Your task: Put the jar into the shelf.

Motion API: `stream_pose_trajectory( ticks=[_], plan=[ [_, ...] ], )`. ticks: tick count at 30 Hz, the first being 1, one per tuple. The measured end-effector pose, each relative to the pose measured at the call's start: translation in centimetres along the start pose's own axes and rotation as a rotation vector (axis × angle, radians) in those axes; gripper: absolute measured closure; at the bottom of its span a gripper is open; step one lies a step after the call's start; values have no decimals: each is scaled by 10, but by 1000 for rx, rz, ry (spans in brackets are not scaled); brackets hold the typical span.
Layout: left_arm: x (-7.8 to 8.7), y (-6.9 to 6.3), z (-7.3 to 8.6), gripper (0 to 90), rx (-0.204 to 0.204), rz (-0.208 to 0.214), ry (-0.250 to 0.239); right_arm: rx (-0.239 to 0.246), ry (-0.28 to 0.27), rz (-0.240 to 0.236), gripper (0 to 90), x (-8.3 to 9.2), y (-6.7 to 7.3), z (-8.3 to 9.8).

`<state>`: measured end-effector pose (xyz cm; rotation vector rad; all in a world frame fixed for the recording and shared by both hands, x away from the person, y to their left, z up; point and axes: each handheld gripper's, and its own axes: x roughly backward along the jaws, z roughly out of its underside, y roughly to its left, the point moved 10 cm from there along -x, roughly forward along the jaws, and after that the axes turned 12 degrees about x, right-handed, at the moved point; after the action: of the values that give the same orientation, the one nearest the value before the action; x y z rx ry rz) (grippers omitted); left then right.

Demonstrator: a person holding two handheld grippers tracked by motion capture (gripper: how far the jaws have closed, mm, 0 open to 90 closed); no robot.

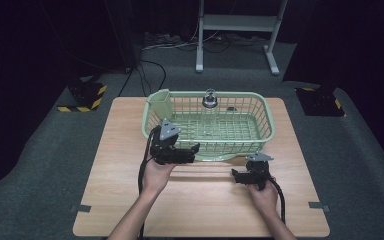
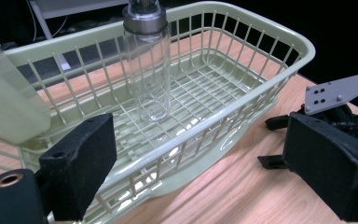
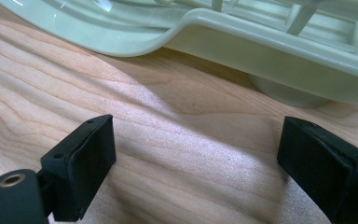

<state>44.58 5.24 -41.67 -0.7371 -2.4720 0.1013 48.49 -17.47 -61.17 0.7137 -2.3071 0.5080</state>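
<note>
A pale green plastic basket (image 1: 268, 119) (image 2: 303, 45) (image 3: 261, 51) stands at the far half of the wooden table (image 1: 200, 200). Inside it, near its far wall, a clear glass bottle (image 1: 209, 101) (image 2: 147, 70) with a metal cap stands upright. My left gripper (image 1: 192, 152) (image 2: 205, 172) is open at the basket's near left wall; the near rim runs across the gap between its jaws, and the pads do not press on it. My right gripper (image 1: 236, 176) (image 2: 271, 142) (image 3: 196, 168) is open and low over bare wood, just before the basket's near right base.
A solid green cutlery cup (image 1: 158, 107) (image 2: 7, 98) is fixed at the basket's left corner. On the grey floor beyond the table stand a white metal frame (image 1: 237, 22) and two bases with yellow-black stripes (image 1: 85, 95) (image 1: 322, 102). Bare wood lies in front of the basket.
</note>
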Motion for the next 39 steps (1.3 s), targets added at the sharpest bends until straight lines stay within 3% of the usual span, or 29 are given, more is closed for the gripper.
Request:
stream_pose_trajectory(
  ticks=[8, 39],
  plan=[
    [0, 2, 12, 98, 5, 9, 4, 2, 1, 0, 111, 0, 0, 0],
    [-15, 24, 54, 100, 37, -40, 52, 0, 0, 0, 111, 0, 0, 0]
  ],
)
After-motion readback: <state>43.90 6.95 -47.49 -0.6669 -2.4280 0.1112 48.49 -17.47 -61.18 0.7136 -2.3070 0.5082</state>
